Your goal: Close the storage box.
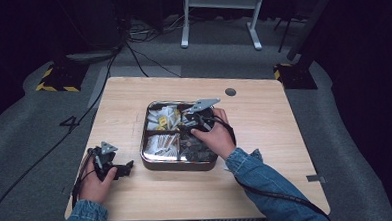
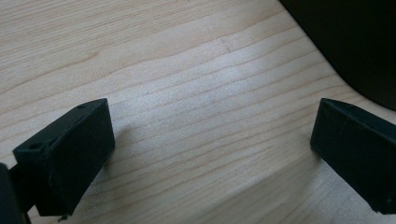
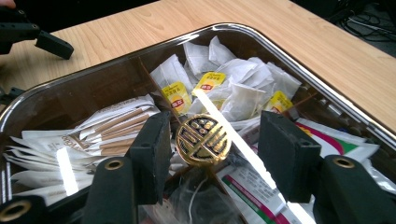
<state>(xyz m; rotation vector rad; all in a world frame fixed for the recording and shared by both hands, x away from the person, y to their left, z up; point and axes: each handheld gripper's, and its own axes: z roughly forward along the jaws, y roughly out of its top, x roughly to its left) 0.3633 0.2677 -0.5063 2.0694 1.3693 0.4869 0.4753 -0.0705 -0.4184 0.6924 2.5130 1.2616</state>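
Centrally on the counter (image 1: 264, 117), a lidded metal tray (image 1: 151, 165): tea bags (image 3: 233, 88), sachets (image 3: 112, 123), packets (image 3: 336, 140) in compartments. Right gripper (image 3: 212, 144) fingers spread around the lid's gold knob (image 3: 203, 140), not pinching. Left gripper (image 2: 212, 140) fingers spread over bare wood near the counter's edge, well apart from the tray.

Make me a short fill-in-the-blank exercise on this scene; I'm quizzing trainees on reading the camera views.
1. The right gripper hangs over a metal tray split into ____ compartments.
2. Between its open jaws sits a round ____ knob.
3. The tea bags carry ____ tags.
4. The left gripper, open, rests over the bare ____ table.

Missing words: four; gold; yellow; wooden
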